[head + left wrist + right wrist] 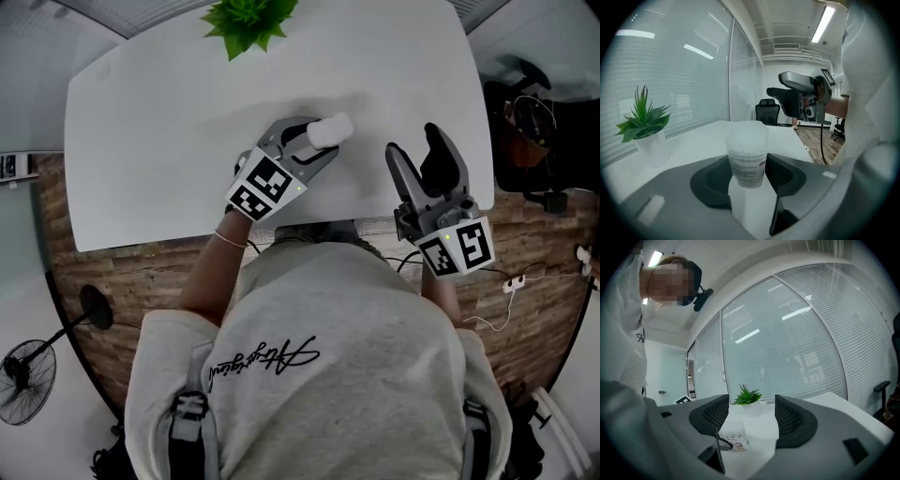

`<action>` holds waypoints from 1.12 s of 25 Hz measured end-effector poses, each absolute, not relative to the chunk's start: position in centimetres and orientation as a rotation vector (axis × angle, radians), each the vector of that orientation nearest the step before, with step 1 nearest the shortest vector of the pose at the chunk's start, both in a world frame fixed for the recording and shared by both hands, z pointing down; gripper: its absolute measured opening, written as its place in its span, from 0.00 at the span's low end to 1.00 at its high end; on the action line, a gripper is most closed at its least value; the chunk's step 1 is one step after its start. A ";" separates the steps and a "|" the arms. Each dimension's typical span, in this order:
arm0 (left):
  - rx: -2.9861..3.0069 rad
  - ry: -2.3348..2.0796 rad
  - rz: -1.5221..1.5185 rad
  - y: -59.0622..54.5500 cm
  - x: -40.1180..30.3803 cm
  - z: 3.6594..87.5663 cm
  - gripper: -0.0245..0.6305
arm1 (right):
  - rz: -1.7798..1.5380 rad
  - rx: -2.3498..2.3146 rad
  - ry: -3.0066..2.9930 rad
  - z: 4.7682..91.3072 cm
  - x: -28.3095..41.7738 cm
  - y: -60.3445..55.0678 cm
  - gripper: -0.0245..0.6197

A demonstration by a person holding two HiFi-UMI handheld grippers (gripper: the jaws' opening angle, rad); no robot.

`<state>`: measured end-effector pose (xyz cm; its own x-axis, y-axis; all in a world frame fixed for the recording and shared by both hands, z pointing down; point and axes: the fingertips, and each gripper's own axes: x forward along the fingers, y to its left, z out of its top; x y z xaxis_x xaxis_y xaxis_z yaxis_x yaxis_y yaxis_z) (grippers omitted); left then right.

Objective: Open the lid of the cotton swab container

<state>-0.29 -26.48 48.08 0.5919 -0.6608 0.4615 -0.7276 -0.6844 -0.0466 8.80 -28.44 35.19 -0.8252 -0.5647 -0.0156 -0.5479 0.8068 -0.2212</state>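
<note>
While the left gripper [321, 141] has its fingers clenched on the cotton swab container [330, 130], lid on, over the white counter [169, 122] at frame centre, the right gripper [412, 141] hangs just right of it, fingers released, grasping nothing.

Bright, even office light from ceiling strips [826, 22] and blinded windows [797, 348]. White desk [169, 131] nearly washed out; faint shadows. Fisheye bending and dark corners in both gripper views; near jaws soft, perhaps out of focus.
</note>
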 end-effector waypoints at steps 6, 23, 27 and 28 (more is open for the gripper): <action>2.743 -1.091 0.732 -26.1 -0.5 45.8 0.36 | -0.281 -0.842 2.922 34.4 8.0 -28.3 0.49; 2.846 -0.847 0.726 -23.9 -0.9 38.1 0.36 | -0.245 -0.716 2.955 33.2 6.9 -28.3 0.49; 2.863 -0.828 0.722 -23.6 -1.1 36.7 0.36 | -0.228 -0.684 2.971 33.0 6.7 -28.2 0.49; 2.864 -0.817 0.730 -23.5 -1.1 36.6 0.36 | -0.221 -0.672 2.977 33.0 6.6 -28.1 0.49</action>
